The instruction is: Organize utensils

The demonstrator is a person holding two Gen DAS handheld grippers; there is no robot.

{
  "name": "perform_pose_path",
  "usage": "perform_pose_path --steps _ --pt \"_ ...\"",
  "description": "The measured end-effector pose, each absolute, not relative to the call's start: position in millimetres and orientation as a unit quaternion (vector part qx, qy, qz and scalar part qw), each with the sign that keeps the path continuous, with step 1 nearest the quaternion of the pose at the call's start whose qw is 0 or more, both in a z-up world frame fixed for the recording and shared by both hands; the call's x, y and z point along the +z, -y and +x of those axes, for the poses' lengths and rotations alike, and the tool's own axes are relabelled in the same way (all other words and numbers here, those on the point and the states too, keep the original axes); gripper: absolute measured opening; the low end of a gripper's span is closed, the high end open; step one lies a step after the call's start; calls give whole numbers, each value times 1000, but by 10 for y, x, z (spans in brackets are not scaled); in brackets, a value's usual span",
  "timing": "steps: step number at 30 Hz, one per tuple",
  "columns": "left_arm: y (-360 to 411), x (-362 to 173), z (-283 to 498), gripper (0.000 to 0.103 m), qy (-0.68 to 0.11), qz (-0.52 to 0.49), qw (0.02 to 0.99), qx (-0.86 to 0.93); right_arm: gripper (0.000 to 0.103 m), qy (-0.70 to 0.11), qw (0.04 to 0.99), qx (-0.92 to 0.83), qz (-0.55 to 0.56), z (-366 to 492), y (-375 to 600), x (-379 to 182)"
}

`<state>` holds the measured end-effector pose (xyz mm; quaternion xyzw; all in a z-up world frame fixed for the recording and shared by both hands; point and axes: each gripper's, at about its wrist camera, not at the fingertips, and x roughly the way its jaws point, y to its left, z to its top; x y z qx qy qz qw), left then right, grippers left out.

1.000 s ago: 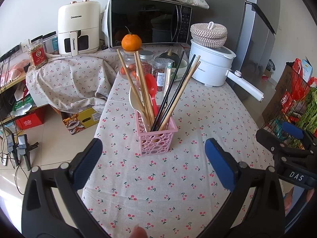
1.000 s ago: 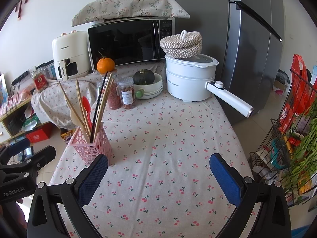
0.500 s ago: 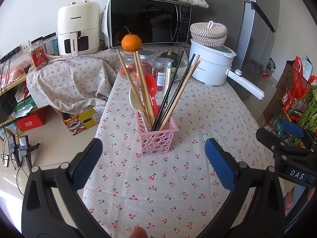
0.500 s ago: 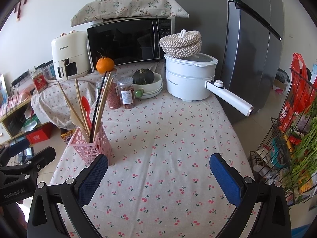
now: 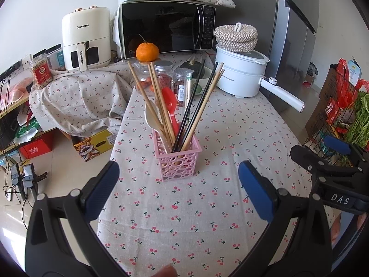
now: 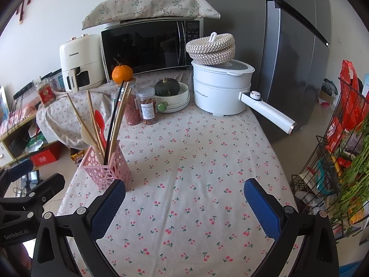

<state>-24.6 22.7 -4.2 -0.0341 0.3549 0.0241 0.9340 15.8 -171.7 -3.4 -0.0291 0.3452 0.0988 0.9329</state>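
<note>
**Utensils standing in the pink holder, both grippers empty**

We see a pink holder (image 5: 178, 161) with round cut-outs standing on the cherry-print tablecloth (image 5: 207, 219). In it stand wooden chopsticks (image 5: 159, 106), black chopsticks (image 5: 193, 106), a red spoon (image 5: 170, 101) and a cream spoon (image 5: 151, 118), all leaning outward from its mouth.

Farther back on the table we find two clear jars (image 6: 147, 108) with red-brown contents, another jar with an orange (image 5: 147, 52) resting on its lid, and a white bowl (image 6: 177, 97) holding a dark green squash (image 6: 167, 87). A white electric pot (image 6: 219, 87) carries a woven basket (image 6: 211, 48) on its lid. A wire rack (image 6: 332, 161) beside the table holds green vegetables and packets.

Our left gripper (image 5: 178, 191) is spread wide and holds nothing; the holder sits just ahead of it, centred between its blue pads (image 5: 103, 189), not touching them. Our right gripper (image 6: 184, 207) is also wide and empty, over bare cloth, with the holder just beyond its left pad.
</note>
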Motion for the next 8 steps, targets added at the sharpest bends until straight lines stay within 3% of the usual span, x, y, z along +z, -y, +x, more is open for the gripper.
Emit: perform_pose_path --steps 8 --pt "-213 -49 -251 102 -357 -38 933 17 103 -348 932 99 -28 166 1728 -51"
